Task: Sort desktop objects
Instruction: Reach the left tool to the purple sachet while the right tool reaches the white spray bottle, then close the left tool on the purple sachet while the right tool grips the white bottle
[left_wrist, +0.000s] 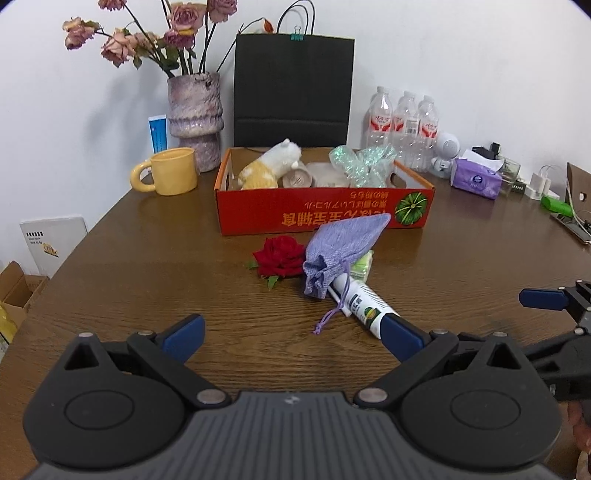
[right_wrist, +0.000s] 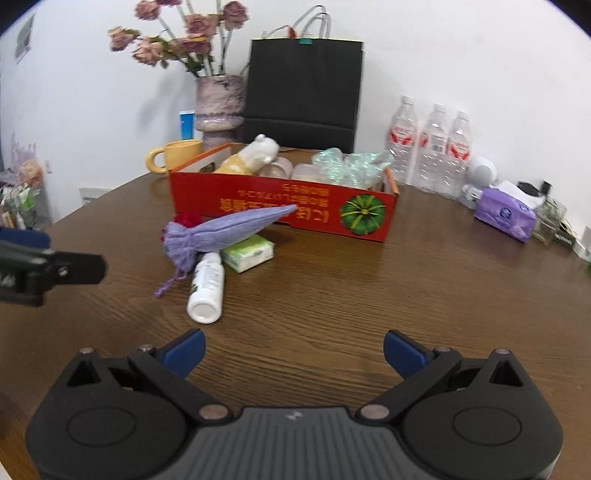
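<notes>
A purple drawstring pouch (left_wrist: 341, 249) leans on the front of a red cardboard box (left_wrist: 258, 210), over a white bottle (left_wrist: 364, 306) and a green tissue pack (left_wrist: 362, 266). A red rose (left_wrist: 281, 256) lies to their left. The box (right_wrist: 369, 221) holds a plush toy (left_wrist: 273, 166), a round tin and shiny wrapping (left_wrist: 360, 164). My left gripper (left_wrist: 293, 338) is open and empty, hovering short of the bottle. My right gripper (right_wrist: 293, 349) is open and empty, right of the bottle (right_wrist: 207, 290), pouch (right_wrist: 225, 230) and tissue pack (right_wrist: 249, 253).
At the back stand a yellow mug (left_wrist: 171, 171), a vase of dried roses (left_wrist: 195, 118), a black paper bag (left_wrist: 293, 88) and three water bottles (left_wrist: 402, 125). A purple tissue pack (left_wrist: 476, 181) and small clutter lie at the far right. The wooden table (left_wrist: 147, 295) drops off at the left.
</notes>
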